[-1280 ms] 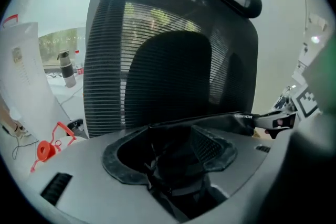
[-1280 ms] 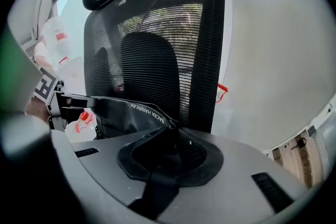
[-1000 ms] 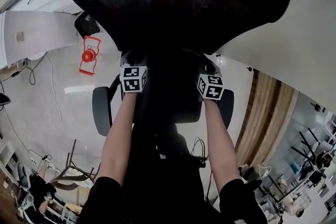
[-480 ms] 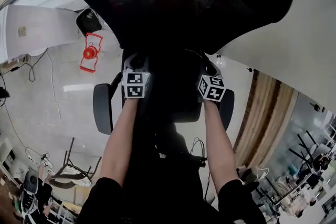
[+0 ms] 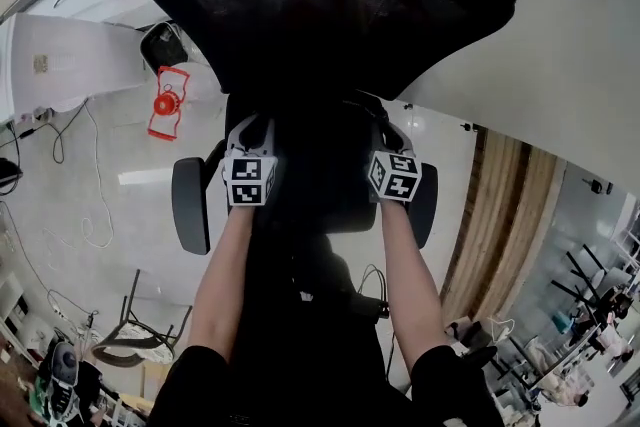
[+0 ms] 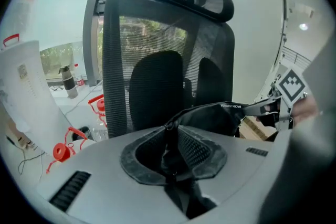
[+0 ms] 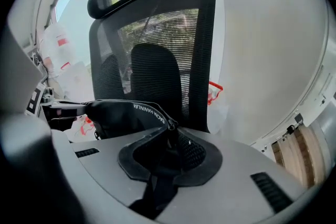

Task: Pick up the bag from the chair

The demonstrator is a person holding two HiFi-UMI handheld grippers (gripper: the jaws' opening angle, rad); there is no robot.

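My left gripper has just been closing and now pinches one end of the black bag. My right gripper grips the other end. The bag stretches sideways between them, lengthwise across the chair, in front of its backrest.

Black bag with white lettering, level, just before the black mesh chair back.

Office, mesh desk chair, trailing floor cables
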